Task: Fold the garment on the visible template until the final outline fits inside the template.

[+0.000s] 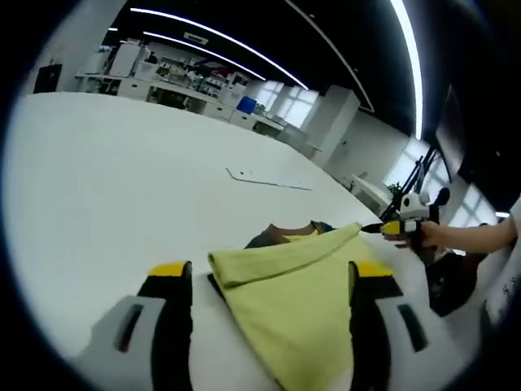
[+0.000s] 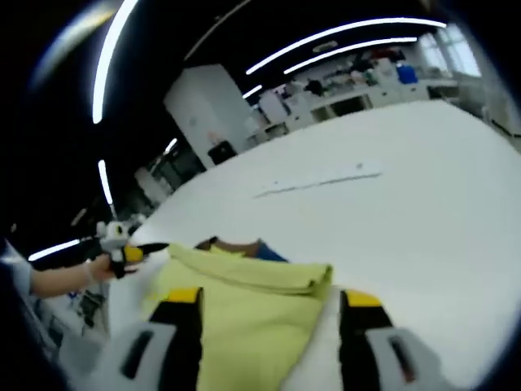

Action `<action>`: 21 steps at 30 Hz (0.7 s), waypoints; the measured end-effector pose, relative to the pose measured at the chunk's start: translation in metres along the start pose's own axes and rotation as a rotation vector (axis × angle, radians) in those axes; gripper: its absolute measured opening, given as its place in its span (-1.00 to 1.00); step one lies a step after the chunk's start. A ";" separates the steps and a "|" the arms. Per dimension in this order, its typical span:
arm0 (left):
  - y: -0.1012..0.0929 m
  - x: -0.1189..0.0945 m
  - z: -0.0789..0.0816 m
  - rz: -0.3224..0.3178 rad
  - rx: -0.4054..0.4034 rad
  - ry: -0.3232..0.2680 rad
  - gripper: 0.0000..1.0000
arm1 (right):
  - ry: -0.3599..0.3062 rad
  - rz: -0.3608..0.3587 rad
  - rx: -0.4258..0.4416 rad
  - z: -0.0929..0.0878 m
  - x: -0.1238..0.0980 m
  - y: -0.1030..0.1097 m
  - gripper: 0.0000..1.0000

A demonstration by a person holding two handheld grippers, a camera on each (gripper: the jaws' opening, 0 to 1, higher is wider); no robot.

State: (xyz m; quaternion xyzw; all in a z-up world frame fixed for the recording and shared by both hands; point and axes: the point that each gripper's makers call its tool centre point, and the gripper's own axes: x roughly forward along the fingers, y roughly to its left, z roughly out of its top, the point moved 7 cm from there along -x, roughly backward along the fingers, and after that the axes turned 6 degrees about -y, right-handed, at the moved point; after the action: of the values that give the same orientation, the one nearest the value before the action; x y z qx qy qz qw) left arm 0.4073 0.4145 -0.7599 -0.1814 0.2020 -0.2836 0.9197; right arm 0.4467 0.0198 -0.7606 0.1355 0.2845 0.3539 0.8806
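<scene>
A yellow-green garment lies folded on the white table, with a brown and blue part showing past its folded edge. My left gripper is open, one jaw either side of the cloth. A hand holds my right gripper at the cloth's right corner. In the right gripper view the garment runs between the wide-apart jaws of my right gripper, which is open. My left gripper meets the cloth's left corner there. I cannot tell whether either jaw pair touches the cloth.
A thin pale outline mark lies on the table beyond the garment, seen also as an outline mark in the right gripper view. Benches and shelves stand far back. A dark object sits past the table's right edge.
</scene>
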 end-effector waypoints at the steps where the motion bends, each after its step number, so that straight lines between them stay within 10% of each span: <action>1: 0.000 0.000 -0.002 -0.014 0.015 0.015 0.73 | -0.003 0.016 -0.012 0.000 0.000 0.003 0.58; 5: -0.006 -0.002 -0.004 -0.061 0.067 0.044 0.98 | 0.015 0.047 -0.106 -0.003 0.004 0.006 0.99; 21: -0.031 -0.004 -0.027 -0.162 0.110 0.149 0.90 | 0.104 0.130 -0.221 -0.026 0.006 0.031 0.92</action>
State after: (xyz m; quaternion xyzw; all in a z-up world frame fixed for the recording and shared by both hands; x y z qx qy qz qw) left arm 0.3776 0.3866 -0.7679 -0.1249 0.2387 -0.3803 0.8848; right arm 0.4175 0.0474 -0.7705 0.0375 0.2796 0.4458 0.8495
